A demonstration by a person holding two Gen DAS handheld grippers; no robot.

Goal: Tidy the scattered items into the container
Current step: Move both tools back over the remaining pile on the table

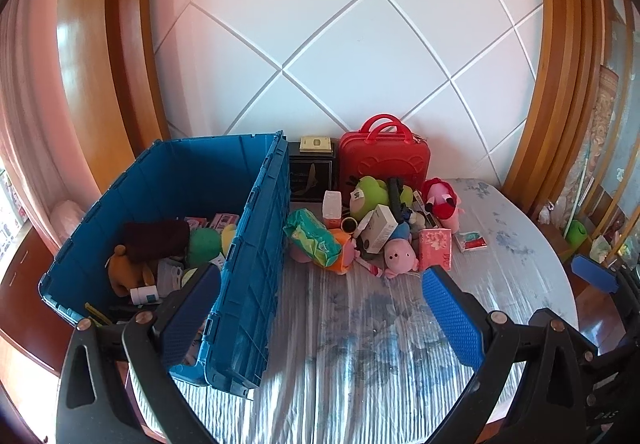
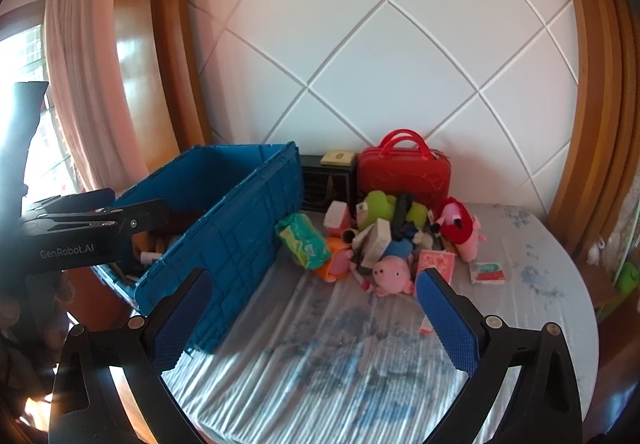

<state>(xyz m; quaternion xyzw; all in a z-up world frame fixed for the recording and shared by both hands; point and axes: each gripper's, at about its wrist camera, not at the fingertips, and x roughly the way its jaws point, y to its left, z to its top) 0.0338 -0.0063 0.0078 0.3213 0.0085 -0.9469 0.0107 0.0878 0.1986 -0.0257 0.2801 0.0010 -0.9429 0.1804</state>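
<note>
A blue crate (image 1: 248, 244) (image 2: 236, 236) stands open on the table's left and holds several toys and boxes. A pile of items lies right of it: a green tissue pack (image 1: 314, 238) (image 2: 304, 242), a pink pig plush (image 1: 398, 254) (image 2: 392, 272), a green plush (image 1: 368, 194), a white box (image 1: 380, 230), a pink packet (image 1: 436, 246). My left gripper (image 1: 320, 304) is open and empty, its left finger over the crate's near corner. My right gripper (image 2: 312, 308) is open and empty, short of the pile.
A red case (image 1: 384, 160) (image 2: 404, 176) and a black box (image 1: 310, 174) stand against the white wall. A small card pack (image 1: 472, 240) lies alone at right. The round table (image 1: 360, 364) has a striped cloth; its edge curves at right.
</note>
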